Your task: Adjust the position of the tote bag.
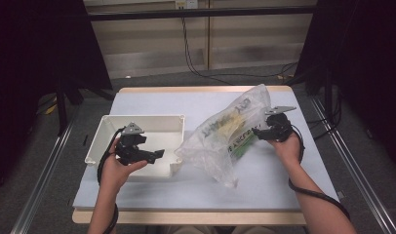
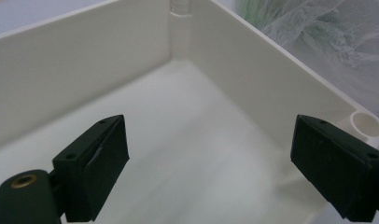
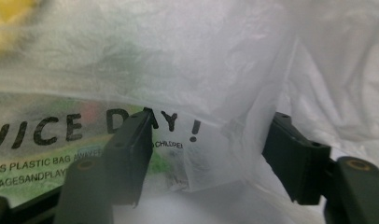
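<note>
Dark curtains and a pale wall back the white-topped desk (image 1: 264, 190), where nothing looks finished yet. Taking the white bin (image 1: 108, 127) as the landmark, it sits empty on the desk's left half, its bare floor plain in the left gripper view. Just to its right, touching or nearly touching its near corner, lies a crumpled clear plastic bag (image 1: 220, 141) printed with black lettering, with yellow and green contents still inside. Over the bin's near side hovers the left gripper (image 1: 154, 155), fingers spread wide around nothing. At the bag's far side from the bin, the right gripper (image 1: 257, 131) has its fingers parted around a fold of film, not yet clamped. Presumably the bag or its contents belong in the bin; all of that remains.
</note>
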`<action>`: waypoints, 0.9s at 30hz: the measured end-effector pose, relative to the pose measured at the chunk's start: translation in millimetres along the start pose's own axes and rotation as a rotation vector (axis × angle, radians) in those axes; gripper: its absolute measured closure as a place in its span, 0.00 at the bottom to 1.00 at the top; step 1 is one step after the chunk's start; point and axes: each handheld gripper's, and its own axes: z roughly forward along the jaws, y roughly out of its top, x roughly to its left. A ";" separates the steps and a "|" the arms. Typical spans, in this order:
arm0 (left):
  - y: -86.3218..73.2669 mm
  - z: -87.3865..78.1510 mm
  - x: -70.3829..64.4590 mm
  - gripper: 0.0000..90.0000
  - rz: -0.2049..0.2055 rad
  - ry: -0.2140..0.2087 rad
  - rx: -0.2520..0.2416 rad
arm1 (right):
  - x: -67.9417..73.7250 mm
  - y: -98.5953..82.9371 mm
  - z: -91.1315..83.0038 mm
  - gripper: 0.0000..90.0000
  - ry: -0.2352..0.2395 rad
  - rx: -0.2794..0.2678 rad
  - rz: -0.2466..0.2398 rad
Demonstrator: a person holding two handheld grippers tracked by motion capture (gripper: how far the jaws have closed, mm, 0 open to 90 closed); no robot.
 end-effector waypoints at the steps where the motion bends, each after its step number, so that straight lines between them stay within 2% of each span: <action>1: 0.0 0.0 0.0 0.12 0.000 0.000 0.000 | -0.2 0.4 0.6 0.44 0.001 0.003 0.006; 3: 0.3 0.0 -0.3 0.12 0.001 -0.005 -0.012 | -1.1 0.9 1.2 0.52 0.000 0.011 0.010; 7: 2.5 -2.7 -1.8 0.12 0.001 -0.014 -0.007 | -2.2 1.5 1.8 0.77 0.031 0.024 0.005; 8: 2.5 -2.7 -1.8 0.13 0.001 -0.014 -0.007 | -2.2 1.5 1.8 0.77 0.031 0.024 0.005; 9: 3.2 -3.1 -3.0 0.13 -0.002 -0.017 -0.012 | -2.1 1.6 2.3 0.81 0.035 0.033 0.003; 10: 5.1 -5.3 -4.7 0.13 0.016 -0.018 -0.015 | -1.6 1.3 3.1 0.93 0.060 0.045 0.009; 12: 7.8 -7.4 -8.1 0.14 0.027 -0.034 -0.019 | -0.3 0.6 2.9 1.00 0.065 0.048 0.015; 13: 8.9 -8.6 -8.6 0.15 0.044 -0.035 -0.017 | -0.4 0.4 4.1 1.00 0.080 0.043 0.011; 15: 11.1 -9.8 -12.1 0.16 0.054 -0.059 -0.027 | 1.4 0.5 3.0 1.00 0.076 0.058 0.010; 16: 11.1 -9.8 -12.1 0.17 0.054 -0.059 -0.027 | 2.1 0.0 2.4 1.00 0.084 0.055 0.024; 17: 12.3 -10.4 -15.1 0.18 0.055 -0.080 -0.022 | 1.7 -0.7 1.5 1.00 0.088 0.057 0.030; 19: 13.2 -9.7 -17.8 0.20 0.052 -0.095 -0.028 | 1.3 -2.6 0.0 1.00 0.097 0.055 0.054; 21: 14.3 -9.7 -20.0 0.20 0.065 -0.111 -0.020 | 1.5 -4.8 -1.8 1.00 0.098 0.056 0.071; 22: 14.1 -8.8 -20.9 0.21 0.062 -0.126 -0.026 | 1.4 -5.8 -2.6 1.00 0.098 0.056 0.072; 27: 17.3 -10.1 -29.2 0.22 0.060 -0.198 0.007 | 2.7 -9.1 -6.4 1.00 0.098 0.062 0.107</action>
